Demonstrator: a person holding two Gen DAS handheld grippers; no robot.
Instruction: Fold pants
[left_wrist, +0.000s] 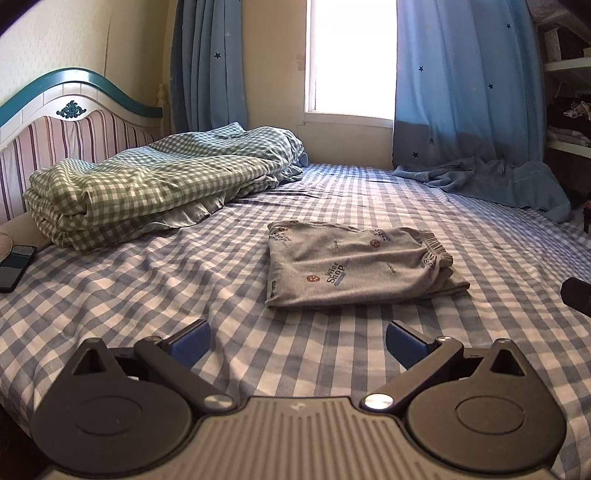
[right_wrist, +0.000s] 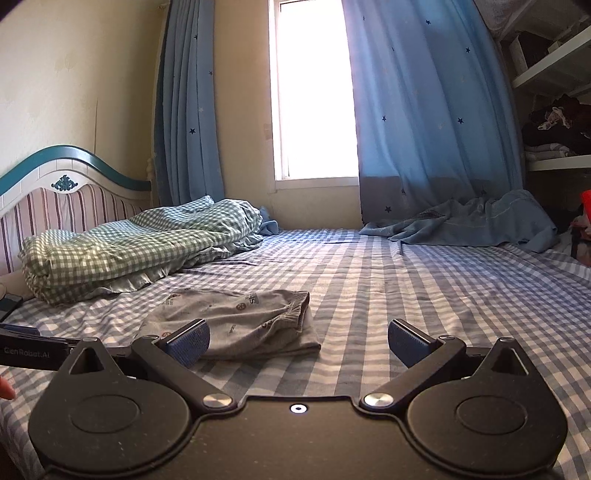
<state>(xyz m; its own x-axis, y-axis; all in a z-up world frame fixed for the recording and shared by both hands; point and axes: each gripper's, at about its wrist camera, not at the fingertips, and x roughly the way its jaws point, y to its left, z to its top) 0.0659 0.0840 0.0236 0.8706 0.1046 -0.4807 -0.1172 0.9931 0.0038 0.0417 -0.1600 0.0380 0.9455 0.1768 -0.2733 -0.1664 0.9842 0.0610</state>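
Lying folded on the checked bed (left_wrist: 147, 280), grey printed pants (left_wrist: 354, 269), left gripper (left_wrist: 297, 341) fingers spread wide and empty, right gripper (right_wrist: 299, 341) likewise released, green quilt (left_wrist: 155, 181) near headboard (left_wrist: 74, 110)

Bed (left_wrist: 155, 280) with blue-white checked sheet carries: folded grey pants (left_wrist: 354, 269) mid-sheet; green checked duvet (left_wrist: 147, 184) by headboard; blue cloth (left_wrist: 495, 181) under curtain; dark phone (left_wrist: 14, 266) at left edge.

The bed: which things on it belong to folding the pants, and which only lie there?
Job:
grey pants, folded
left gripper, open
right gripper, open

Lying about:
green checked quilt
blue blanket
phone
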